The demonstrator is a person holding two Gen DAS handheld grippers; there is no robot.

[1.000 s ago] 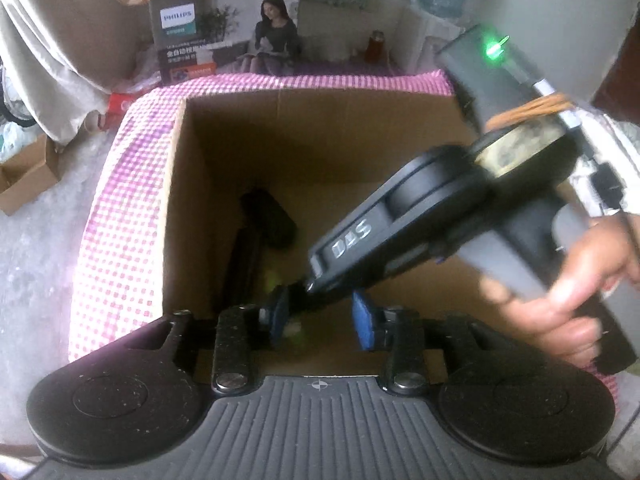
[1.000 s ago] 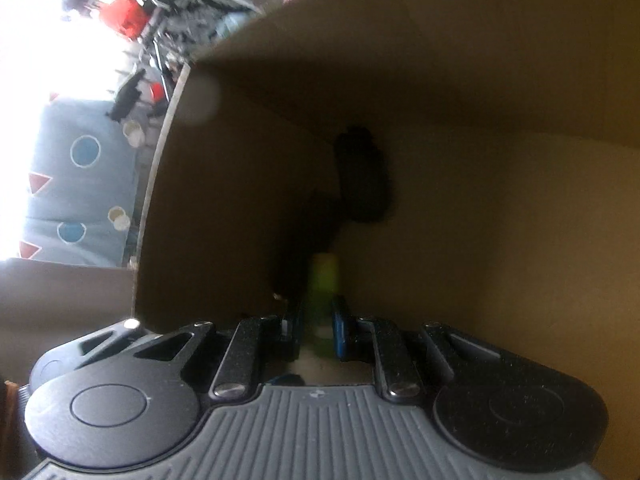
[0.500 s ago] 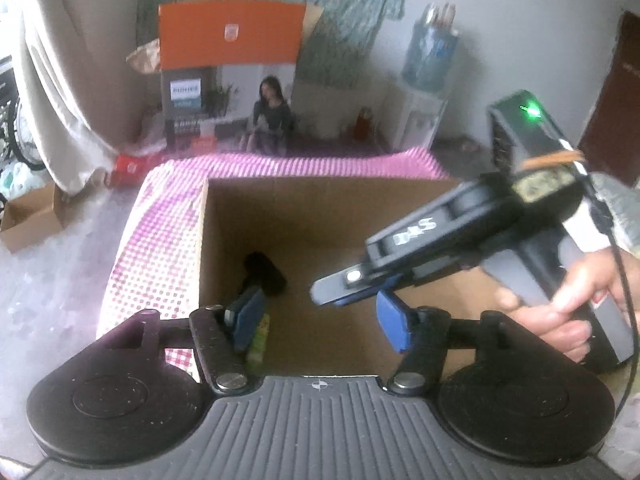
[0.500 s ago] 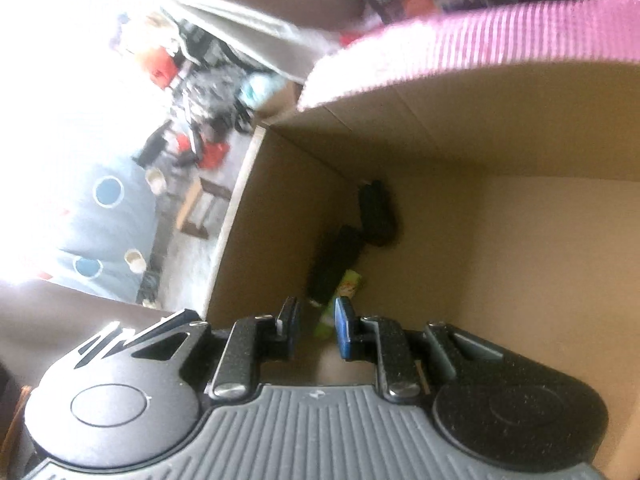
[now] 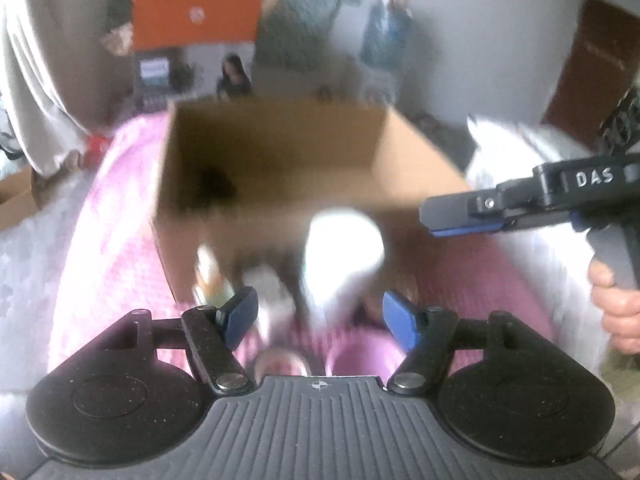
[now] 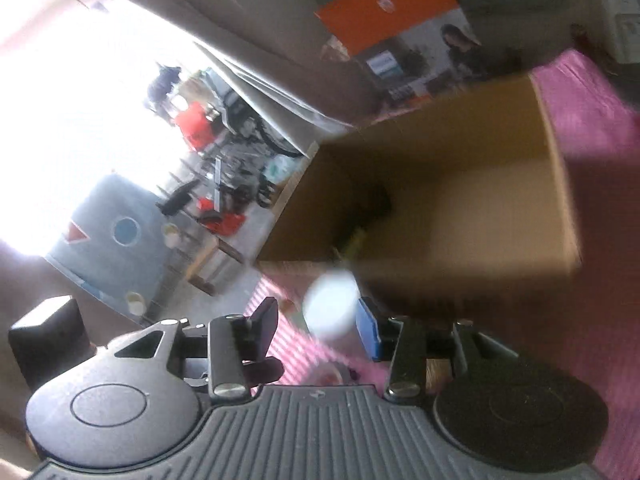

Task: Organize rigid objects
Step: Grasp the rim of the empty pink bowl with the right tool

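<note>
The left gripper (image 5: 320, 312) is spreading its blue pads wide and gripping nothing, with blurred small items lying on the pink checked cloth (image 5: 108, 264) beyond the gap. A white round-topped object (image 5: 344, 240) is sitting just past the pads, too smeared to identify, and a small pale bottle-like thing (image 5: 210, 276) beside the left pad is equally unclear. Behind them the open cardboard box (image 5: 420, 152) is standing on the cloth, with a dark shape (image 5: 218, 178) inside it showing only as a blot. The right gripper (image 5: 452, 216) is reaching in from the right edge, its handle and the hand (image 5: 618, 308) cut off by the frame. In its own view the right gripper (image 6: 318, 322) is opening too, pinching nothing; the white object (image 6: 330, 306) is appearing between the pads, apparently beyond them, though blur is hiding any contact.
</note>
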